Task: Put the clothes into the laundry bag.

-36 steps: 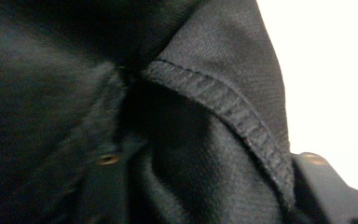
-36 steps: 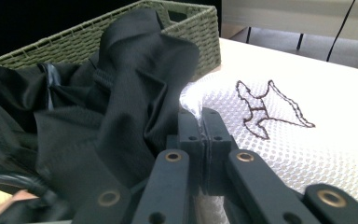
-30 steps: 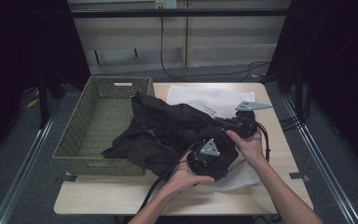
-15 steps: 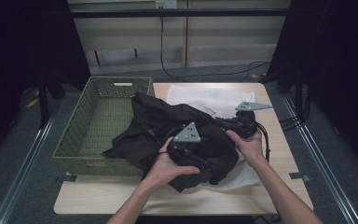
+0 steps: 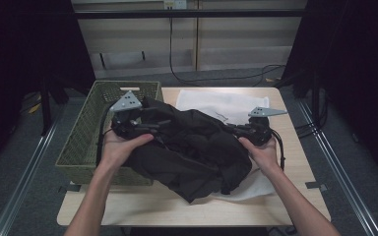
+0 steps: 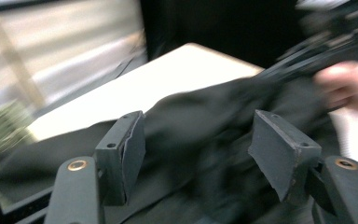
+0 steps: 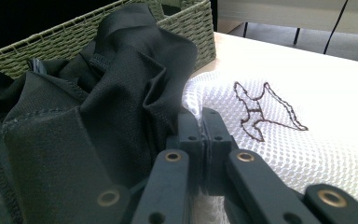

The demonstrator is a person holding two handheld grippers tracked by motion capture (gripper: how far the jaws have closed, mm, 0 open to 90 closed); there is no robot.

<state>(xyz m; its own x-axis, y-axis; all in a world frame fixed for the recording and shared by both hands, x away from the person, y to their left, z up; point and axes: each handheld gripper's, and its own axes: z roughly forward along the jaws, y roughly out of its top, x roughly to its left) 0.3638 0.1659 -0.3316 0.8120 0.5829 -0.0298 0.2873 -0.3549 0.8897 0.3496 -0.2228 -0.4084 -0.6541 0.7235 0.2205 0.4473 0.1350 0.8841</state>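
My left claw gapes above the black garment; right claw pinched together beside it, on white mesh.

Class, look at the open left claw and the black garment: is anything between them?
Nothing visible. The left claw hangs open directly over the black garment, beside the green basket.

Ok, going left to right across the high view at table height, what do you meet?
Green woven basket → left tool → black garment → right tool → bare table edge.
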